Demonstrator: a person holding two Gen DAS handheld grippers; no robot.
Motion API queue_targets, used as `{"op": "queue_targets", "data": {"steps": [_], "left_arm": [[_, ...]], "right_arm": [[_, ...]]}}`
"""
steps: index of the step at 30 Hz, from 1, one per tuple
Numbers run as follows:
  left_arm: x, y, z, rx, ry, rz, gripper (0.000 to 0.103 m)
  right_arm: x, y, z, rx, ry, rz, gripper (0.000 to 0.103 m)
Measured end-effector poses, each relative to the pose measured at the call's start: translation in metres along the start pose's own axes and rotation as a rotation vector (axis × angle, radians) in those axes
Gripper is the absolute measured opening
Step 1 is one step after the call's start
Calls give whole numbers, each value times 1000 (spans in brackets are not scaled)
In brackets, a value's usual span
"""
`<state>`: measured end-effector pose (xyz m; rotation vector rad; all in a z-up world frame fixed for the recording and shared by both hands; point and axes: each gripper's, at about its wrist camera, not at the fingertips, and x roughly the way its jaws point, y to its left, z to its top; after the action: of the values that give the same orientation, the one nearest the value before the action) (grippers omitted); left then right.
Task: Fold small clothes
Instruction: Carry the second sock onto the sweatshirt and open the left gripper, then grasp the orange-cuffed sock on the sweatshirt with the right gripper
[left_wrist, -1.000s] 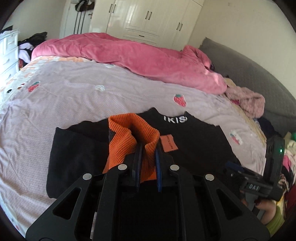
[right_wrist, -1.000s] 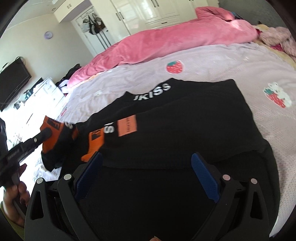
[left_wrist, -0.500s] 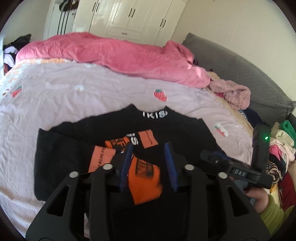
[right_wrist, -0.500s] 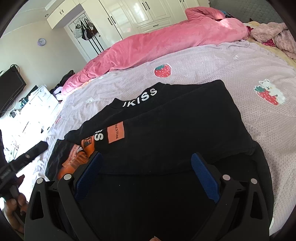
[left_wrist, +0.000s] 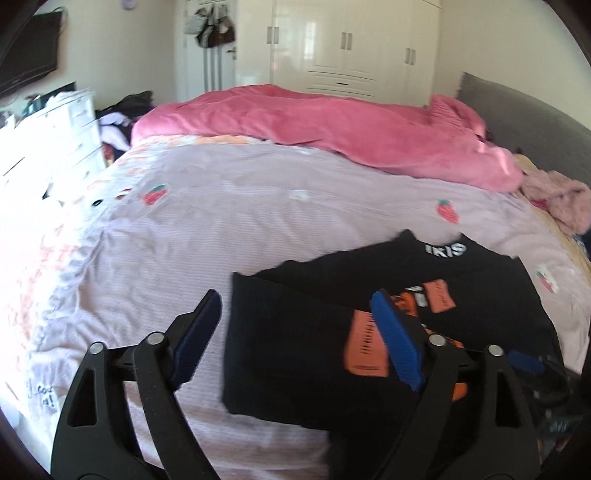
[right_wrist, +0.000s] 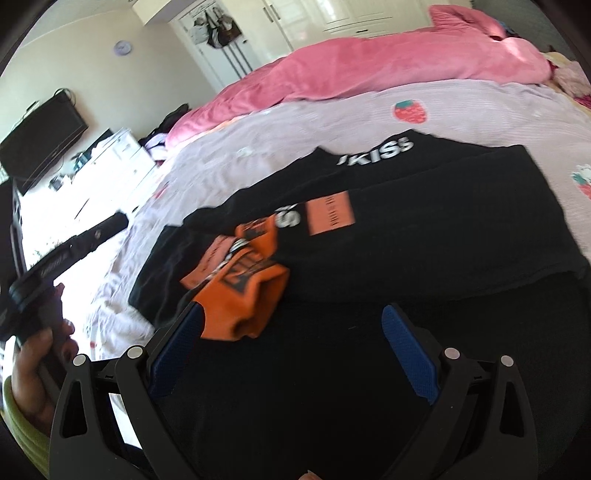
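Folding the sweater well means, in our judgement, making sure the sleeve we have laid across the chest stays flat before we take the next edge: its orange cuff sits bunched at about 9 o'clock from the middle of the right view, and smoothing it down would keep the final stack even. We would then take the near hem with both claws together and carry it up toward the collar at 12 o'clock, so the fold line runs straight. The sweater lies spread on the bed, collar lettering away from us, at about 4 o'clock in the left view. Our left claw is spread wide and holds nothing; one blue pad hangs over the bare sheet and the other over the black cloth by the orange patch, and we cannot tell whether either touches. Our right claw is also wide apart and empty, hovering above the lower body of the sweater, its left pad just beside the cuff.
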<state>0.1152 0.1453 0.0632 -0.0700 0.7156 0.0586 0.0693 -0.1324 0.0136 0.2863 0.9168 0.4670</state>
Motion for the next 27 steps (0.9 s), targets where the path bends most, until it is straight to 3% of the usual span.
{"op": "queue_targets", "data": {"steps": [1, 10, 12, 20, 21, 23, 25, 27], "left_arm": [[1, 6, 0, -18, 3, 13, 94], [1, 38, 0, -141, 14, 21, 94], [1, 40, 0, -151, 14, 23, 94], [0, 38, 0, -138, 10, 40, 94], [0, 38, 0, -138, 12, 43, 94], [0, 39, 0, -142, 10, 45, 94], [0, 42, 0, -154, 13, 42, 94], [0, 44, 0, -171, 11, 38, 94]], "right_arm": [[2, 3, -1, 0, 6, 9, 96], [23, 25, -6, 45, 38, 75, 95], [30, 26, -5, 68, 46, 87, 84], [60, 18, -6, 182, 104, 140, 57], [62, 19, -6, 178, 100, 139, 46], [63, 21, -6, 160, 91, 167, 39], [61, 25, -6, 136, 75, 167, 23], [58, 27, -6, 116, 59, 166, 13]]}}
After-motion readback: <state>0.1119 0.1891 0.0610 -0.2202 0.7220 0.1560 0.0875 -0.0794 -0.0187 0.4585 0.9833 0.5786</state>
